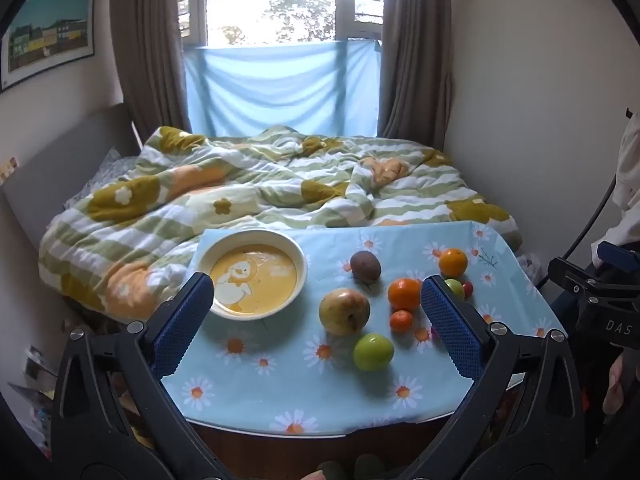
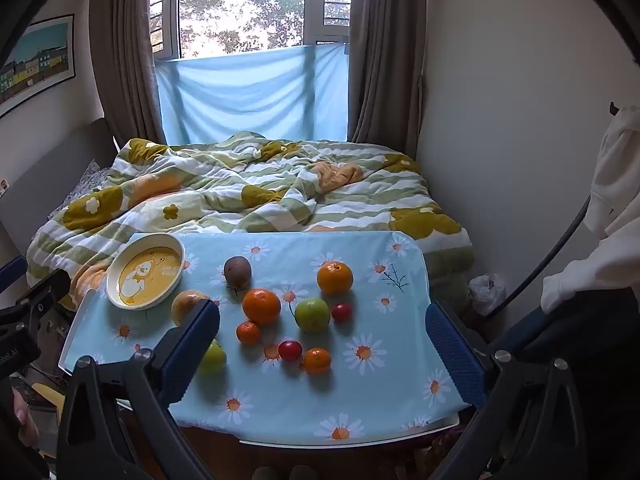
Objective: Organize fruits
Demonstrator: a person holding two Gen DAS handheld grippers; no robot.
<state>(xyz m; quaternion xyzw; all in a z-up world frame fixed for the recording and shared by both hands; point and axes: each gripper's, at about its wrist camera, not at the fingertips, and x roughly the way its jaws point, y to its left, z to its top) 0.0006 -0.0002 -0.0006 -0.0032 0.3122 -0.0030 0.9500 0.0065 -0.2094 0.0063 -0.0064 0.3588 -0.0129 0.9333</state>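
Observation:
Several fruits lie loose on a small table with a blue daisy cloth [image 2: 312, 400]. A yellow duck plate [image 1: 253, 275] [image 2: 146, 272] sits empty at the far left. In the right wrist view I see a brown fruit [image 2: 237, 270], two large oranges [image 2: 262, 306] [image 2: 335, 278], a green apple [image 2: 312, 314], small tangerines [image 2: 248, 332] [image 2: 317, 360] and red cherry tomatoes [image 2: 290, 350] [image 2: 341, 312]. A yellowish pear [image 1: 344, 311] and a green fruit [image 1: 373, 352] lie nearer the left gripper. My left gripper [image 1: 316, 330] and right gripper [image 2: 322, 354] are both open and empty, held above the table's near edge.
A bed with a green, white and yellow flowered quilt [image 1: 248, 184] lies just beyond the table. A window with a blue cloth [image 2: 252, 92] and brown curtains is at the back. A wall stands on the right. White clothing [image 2: 616, 208] hangs at the far right.

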